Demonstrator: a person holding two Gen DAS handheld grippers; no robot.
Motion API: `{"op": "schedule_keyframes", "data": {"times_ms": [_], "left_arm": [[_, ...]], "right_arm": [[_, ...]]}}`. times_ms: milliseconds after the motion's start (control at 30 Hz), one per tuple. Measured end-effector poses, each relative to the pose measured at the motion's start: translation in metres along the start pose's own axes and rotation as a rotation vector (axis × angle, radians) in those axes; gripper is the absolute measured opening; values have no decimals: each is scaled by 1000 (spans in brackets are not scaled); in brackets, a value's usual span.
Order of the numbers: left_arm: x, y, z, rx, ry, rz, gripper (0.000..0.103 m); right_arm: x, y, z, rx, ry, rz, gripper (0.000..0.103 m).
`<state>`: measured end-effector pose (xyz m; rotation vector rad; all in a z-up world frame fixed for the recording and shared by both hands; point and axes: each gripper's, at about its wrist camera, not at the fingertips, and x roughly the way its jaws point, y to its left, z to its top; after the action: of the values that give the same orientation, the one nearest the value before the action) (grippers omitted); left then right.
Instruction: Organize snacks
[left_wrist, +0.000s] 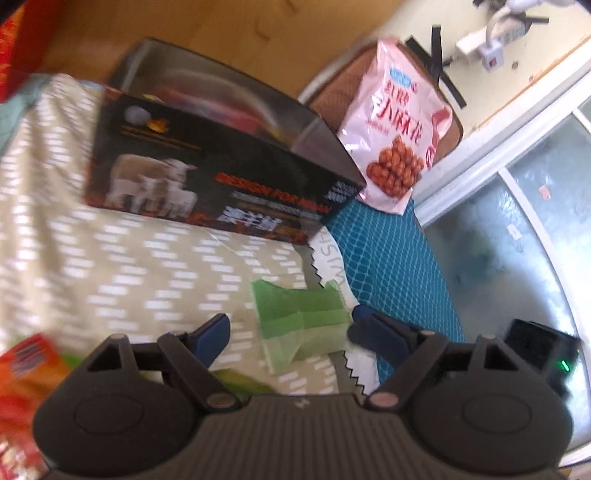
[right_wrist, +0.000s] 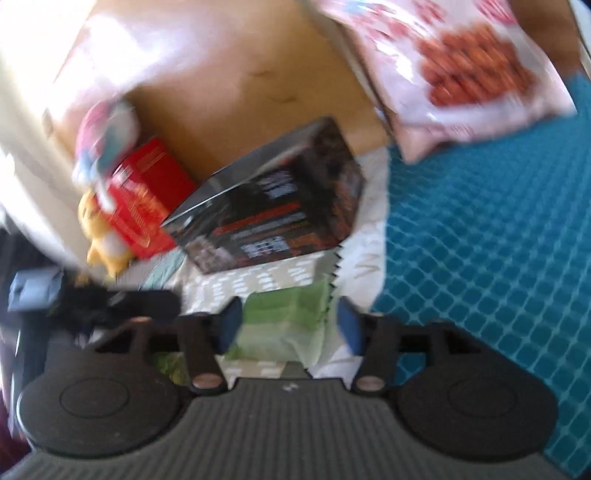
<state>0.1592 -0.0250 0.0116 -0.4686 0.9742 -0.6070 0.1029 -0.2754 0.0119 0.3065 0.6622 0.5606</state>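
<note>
Though blur softens both views, green packet (left_wrist: 301, 325) reads as thin, crinkly film: light, soft, easily crushed, likely slippery. Lies flat on patterned cloth (left_wrist: 110, 258), just in front of black box (left_wrist: 221, 173); pink snack bag (left_wrist: 399, 122) beyond box. Left tongs (left_wrist: 288, 334) wide, packet between, pads clear. Right tongs (right_wrist: 288, 325) apart, straddling packet, not gripping. Best hold: pinch across folded middle, gently.
</note>
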Motion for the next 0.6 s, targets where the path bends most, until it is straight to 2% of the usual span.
{"op": "schedule_keyframes", "data": {"times_ms": [133, 200, 267, 333, 400, 500, 600], "left_arm": [[16, -8, 1, 30, 16, 9, 84], [22, -13, 0, 49, 18, 9, 78], [24, -18, -2, 74, 10, 20, 75], [24, -23, -5, 107, 0, 44, 75], [19, -22, -6, 100, -5, 46, 75], [3, -18, 0, 70, -30, -5, 75], [-24, -20, 15, 72, -113, -22, 75]], "right_arm": [[12, 22, -10, -215, 79, -58, 67], [16, 28, -16, -299, 69, -90, 66], [19, 38, -21, -377, 59, -131, 42], [20, 46, -24, -423, 42, -158, 39], [15, 51, -25, -439, 10, -161, 37], [6, 64, -13, -469, -97, -155, 33], [6, 78, 7, -490, -186, -139, 33]]}}
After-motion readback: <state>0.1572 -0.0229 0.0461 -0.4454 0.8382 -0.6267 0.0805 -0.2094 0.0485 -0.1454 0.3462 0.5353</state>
